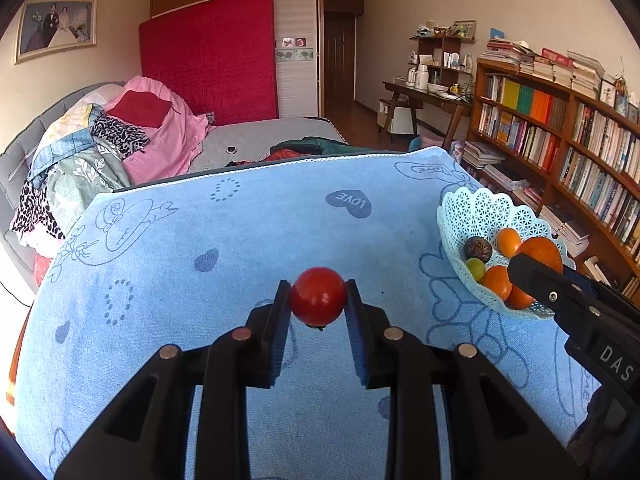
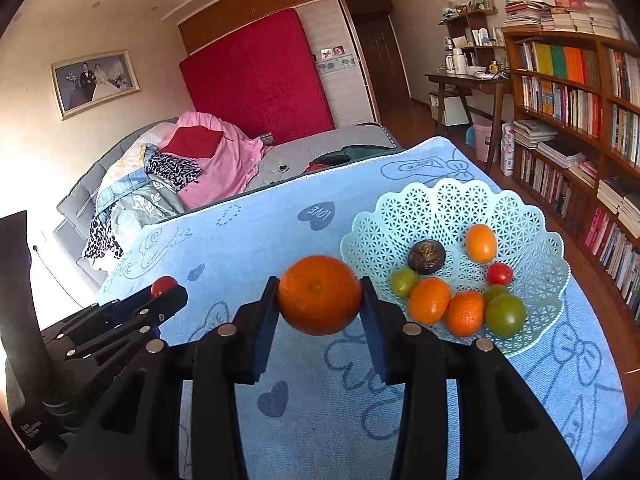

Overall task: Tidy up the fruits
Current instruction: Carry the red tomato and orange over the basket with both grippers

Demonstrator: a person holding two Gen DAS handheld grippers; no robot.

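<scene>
Blue towel [image 1: 200,240] below left gripper [image 1: 318,300] clenched on tomato [image 1: 318,296], right gripper [image 2: 320,300] clenched on orange [image 2: 319,295]

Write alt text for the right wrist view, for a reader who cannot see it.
The right claw grips an orange above a blue towel, beside a pale lattice basket holding small fruits. At left, the left claw holds a red tomato.
</scene>
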